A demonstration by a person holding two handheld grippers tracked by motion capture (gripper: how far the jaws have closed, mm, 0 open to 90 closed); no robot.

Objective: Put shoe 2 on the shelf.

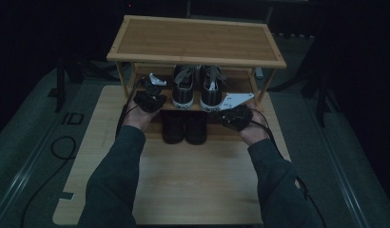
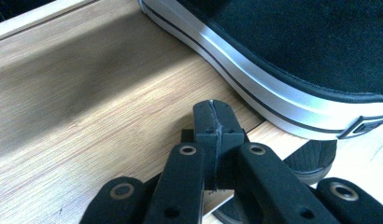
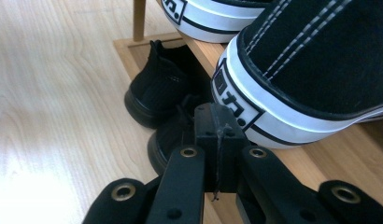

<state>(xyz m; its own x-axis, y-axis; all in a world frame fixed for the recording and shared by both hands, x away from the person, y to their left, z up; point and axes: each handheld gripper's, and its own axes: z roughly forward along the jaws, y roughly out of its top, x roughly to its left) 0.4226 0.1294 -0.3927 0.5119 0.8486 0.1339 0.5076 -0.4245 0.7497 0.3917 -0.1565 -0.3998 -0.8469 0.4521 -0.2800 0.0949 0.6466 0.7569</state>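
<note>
Two grippers, both with jaws pressed flat together and holding nothing, sit at either end of a pair of black canvas sneakers on the middle shelf of a bamboo shoe rack [image 1: 198, 39]. Seen from its own camera, the left gripper [image 2: 213, 108] hovers just above the shelf board [image 2: 96, 93], close beside the white rubber sole of the left sneaker [image 2: 292, 56], not touching it. The right gripper [image 3: 216, 113] sits just in front of the heel of the right sneaker [image 3: 311, 70], near its small heel label; whether they touch is unclear. From above, the left gripper [image 1: 151, 93] and right gripper [image 1: 235, 110] flank the two sneakers, which stand side by side, heels toward the person. Below them, on the lowest shelf, stands a pair of plain black shoes [image 1: 184, 127]. The rack rests on a light wooden table [image 1: 193, 190].
</note>
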